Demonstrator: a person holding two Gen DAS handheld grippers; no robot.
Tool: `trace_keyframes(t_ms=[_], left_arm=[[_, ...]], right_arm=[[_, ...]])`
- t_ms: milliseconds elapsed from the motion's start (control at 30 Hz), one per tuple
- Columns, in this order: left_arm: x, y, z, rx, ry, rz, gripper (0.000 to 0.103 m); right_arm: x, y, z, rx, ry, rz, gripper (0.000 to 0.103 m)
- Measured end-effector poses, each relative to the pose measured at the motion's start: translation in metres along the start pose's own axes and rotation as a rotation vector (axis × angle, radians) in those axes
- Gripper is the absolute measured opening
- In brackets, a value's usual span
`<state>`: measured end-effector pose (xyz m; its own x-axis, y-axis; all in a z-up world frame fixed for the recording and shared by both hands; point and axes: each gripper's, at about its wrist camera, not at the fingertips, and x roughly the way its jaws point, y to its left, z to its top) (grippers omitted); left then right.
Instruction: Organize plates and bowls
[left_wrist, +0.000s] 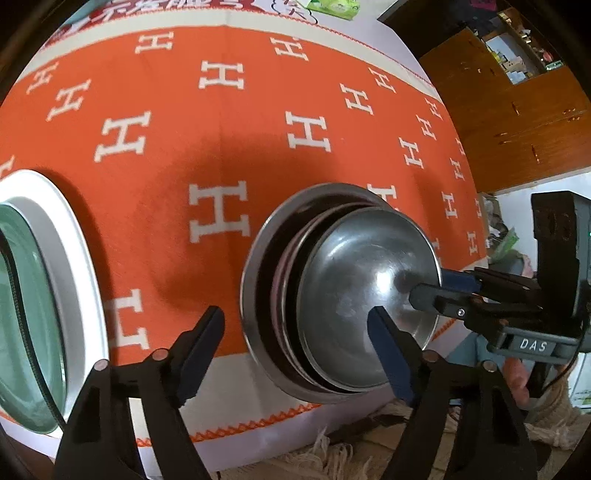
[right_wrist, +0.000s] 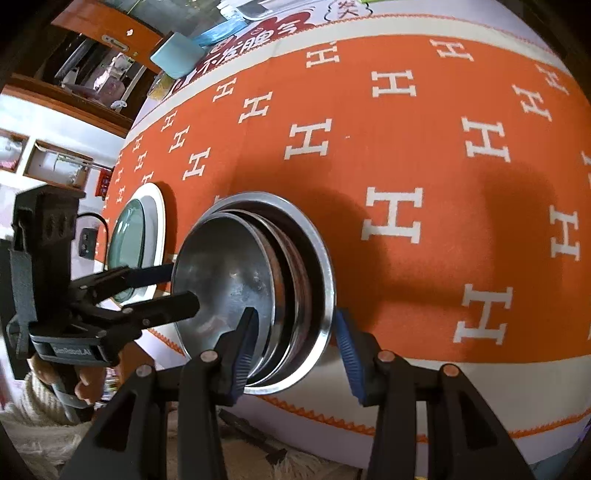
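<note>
A stack of nested steel bowls (left_wrist: 343, 254) (right_wrist: 225, 266) sits on the orange cloth near the table's front edge, with the top bowl shifted off-centre in the larger ones. My left gripper (left_wrist: 295, 317) is open and straddles the stack's near side. One finger is inside the top bowl; the other (left_wrist: 212, 325) stands apart from the outer rim (left_wrist: 255, 258). My right gripper (right_wrist: 295, 321) holds the opposite side, with one pad (right_wrist: 243, 343) inside the bowls and the other (right_wrist: 343, 332) against the outer rim. Each view shows the other gripper (left_wrist: 434, 286) (right_wrist: 183, 288) at the stack.
A white-rimmed plate with a green glass centre (left_wrist: 70, 236) (right_wrist: 155, 206) lies on the cloth beside the stack. The orange cloth with white H marks (left_wrist: 221, 140) covers the table. Its front edge and a fringed rug (left_wrist: 325, 454) are just below. A wooden cabinet (left_wrist: 517, 118) stands behind.
</note>
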<state>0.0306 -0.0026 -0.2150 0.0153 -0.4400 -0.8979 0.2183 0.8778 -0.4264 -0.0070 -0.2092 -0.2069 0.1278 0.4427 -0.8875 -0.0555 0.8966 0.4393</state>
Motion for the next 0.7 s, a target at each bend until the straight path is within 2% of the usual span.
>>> trace_keyframes(t_ms=[33, 100, 233, 300, 700], left_arm=[[0.0021, 0.0006, -0.0002, -0.004, 0.011, -0.008, 0.064], [0.0061, 0.0013, -0.001, -0.009, 0.039, -0.019, 0.057], [0.0074, -0.0002, -0.0031, 0.004, 0.045, 0.023, 0.045], [0.0072, 0.0003, -0.0033, 0.006, 0.049, 0.029, 0.045], [-0.0006, -0.0012, -0.0069, 0.007, 0.037, 0.062, 0.045]], right_arm=[[0.0014, -0.0022, 0.0005, 0.013, 0.012, 0.014, 0.043], [0.0033, -0.0047, 0.0002, 0.033, 0.028, 0.034, 0.042], [0.0041, -0.0039, -0.0005, 0.031, 0.035, 0.006, 0.033], [0.0038, -0.0047, 0.0, 0.038, 0.042, -0.009, 0.029], [0.0072, 0.0045, -0.0012, 0.023, 0.07, -0.074, 0.026]])
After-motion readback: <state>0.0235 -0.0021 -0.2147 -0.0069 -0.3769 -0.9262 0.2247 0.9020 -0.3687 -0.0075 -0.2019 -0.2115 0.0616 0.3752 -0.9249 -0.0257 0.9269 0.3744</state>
